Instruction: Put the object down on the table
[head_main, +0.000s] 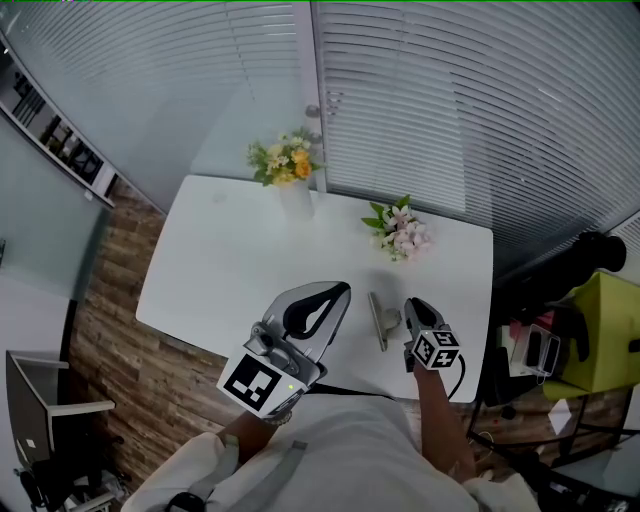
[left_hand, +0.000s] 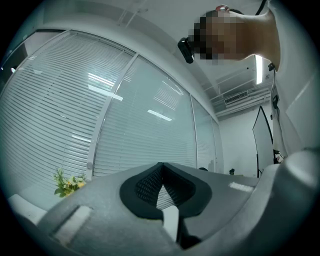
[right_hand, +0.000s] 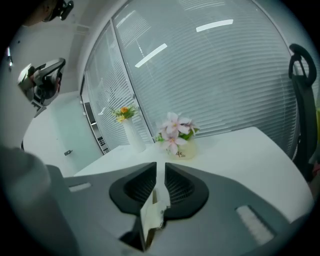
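The slim grey bar-shaped object (head_main: 380, 322) lies flat on the white rectangular table (head_main: 230, 270), close to the table's near edge, with its long side running toward 12 o'clock. The right gripper (head_main: 414, 305) sits just beside it at 3 o'clock; whether they touch cannot be told. In the right gripper view that gripper's (right_hand: 160, 169) jaws stand nearly together with only a thin slit between the ribbed pads (right_hand: 141, 184), and the grey object does not show between them. At 8 o'clock of the object the left gripper (head_main: 343, 290) is held up above the table, and in the left gripper view (left_hand: 161, 166) its jaws meet at the tips, clamped on nothing. At 12 o'clock of the object stands a small pot of pink flowers (head_main: 402, 232). At 11 o'clock, by the far edge, stands a white vase of yellow flowers (head_main: 288, 165), with pale slatted blinds (head_main: 450, 110) behind it.
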